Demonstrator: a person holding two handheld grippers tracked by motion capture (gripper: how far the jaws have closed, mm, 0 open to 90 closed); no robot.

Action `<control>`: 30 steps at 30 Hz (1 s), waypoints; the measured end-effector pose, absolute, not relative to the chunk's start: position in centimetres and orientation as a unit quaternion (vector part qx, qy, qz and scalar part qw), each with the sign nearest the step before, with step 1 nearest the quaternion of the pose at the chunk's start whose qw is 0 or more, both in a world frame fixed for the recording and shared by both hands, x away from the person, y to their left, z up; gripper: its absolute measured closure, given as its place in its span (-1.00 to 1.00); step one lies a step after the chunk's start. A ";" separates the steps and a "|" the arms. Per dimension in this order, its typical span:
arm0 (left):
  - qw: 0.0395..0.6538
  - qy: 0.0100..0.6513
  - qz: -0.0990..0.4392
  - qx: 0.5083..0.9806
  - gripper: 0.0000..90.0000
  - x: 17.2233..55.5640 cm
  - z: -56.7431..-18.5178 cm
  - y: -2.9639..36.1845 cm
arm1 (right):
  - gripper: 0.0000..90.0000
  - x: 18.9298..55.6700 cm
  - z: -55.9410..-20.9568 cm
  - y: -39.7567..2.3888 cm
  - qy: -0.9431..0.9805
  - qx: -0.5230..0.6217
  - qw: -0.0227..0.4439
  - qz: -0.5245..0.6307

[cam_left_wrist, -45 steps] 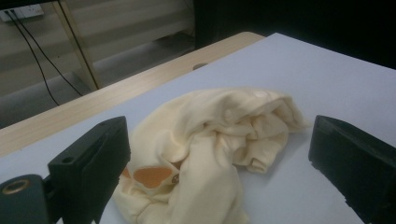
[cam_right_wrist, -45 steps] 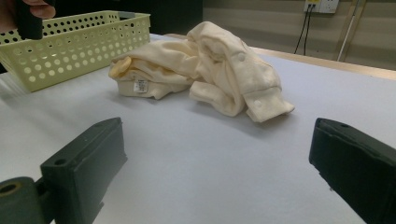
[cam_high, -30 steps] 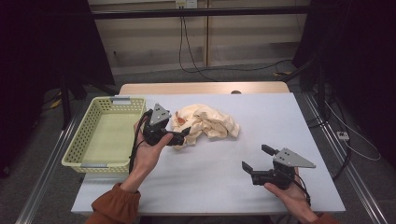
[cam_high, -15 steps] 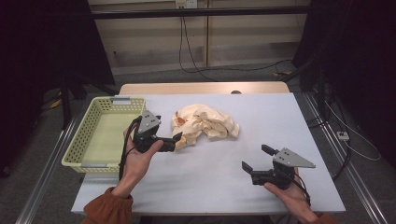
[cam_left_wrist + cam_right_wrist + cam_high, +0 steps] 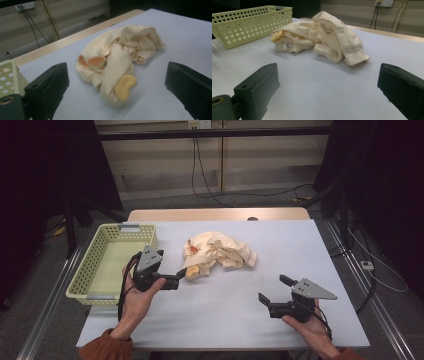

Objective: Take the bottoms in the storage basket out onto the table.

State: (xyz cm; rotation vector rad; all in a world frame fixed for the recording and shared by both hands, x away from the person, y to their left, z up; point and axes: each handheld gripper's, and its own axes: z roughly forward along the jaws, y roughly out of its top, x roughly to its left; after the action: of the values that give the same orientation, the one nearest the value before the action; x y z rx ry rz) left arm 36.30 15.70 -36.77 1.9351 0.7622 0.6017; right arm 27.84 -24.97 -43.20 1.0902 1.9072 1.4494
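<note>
Cream garment (image 5: 220, 253), orange patches; pale yellow-green basket (image 5: 107, 265).

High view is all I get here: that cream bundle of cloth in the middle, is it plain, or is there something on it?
Observer: The garment has orange patches, seen from the left gripper view.
Operator: Any label?
Observer: Yes, a small white tag shows on a folded edge in the right gripper view.
Operator: Fasteners?
Observer: Round snaps sit along one cuffed edge there.
Operator: Is the left gripper touching it?
Observer: No, the left gripper has its jaws wide apart, short of the cloth.
</note>
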 end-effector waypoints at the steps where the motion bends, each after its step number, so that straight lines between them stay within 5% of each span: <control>1: 0.470 0.311 0.248 0.788 -0.86 36.1 -36.9 15.8 | -0.92 27.8 -43.2 -25.0 0.701 0.401 0.252 0.533; 30: 0.464 0.340 0.242 0.782 -0.85 32.7 -39.6 19.1 | -0.92 27.7 -43.2 -24.9 0.701 0.401 0.253 0.532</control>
State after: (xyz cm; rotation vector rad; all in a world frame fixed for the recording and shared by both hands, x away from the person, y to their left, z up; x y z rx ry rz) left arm 32.67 19.09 -39.56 1.9210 0.8351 0.5948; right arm 27.73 -24.91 -43.17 1.0907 1.9066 1.4458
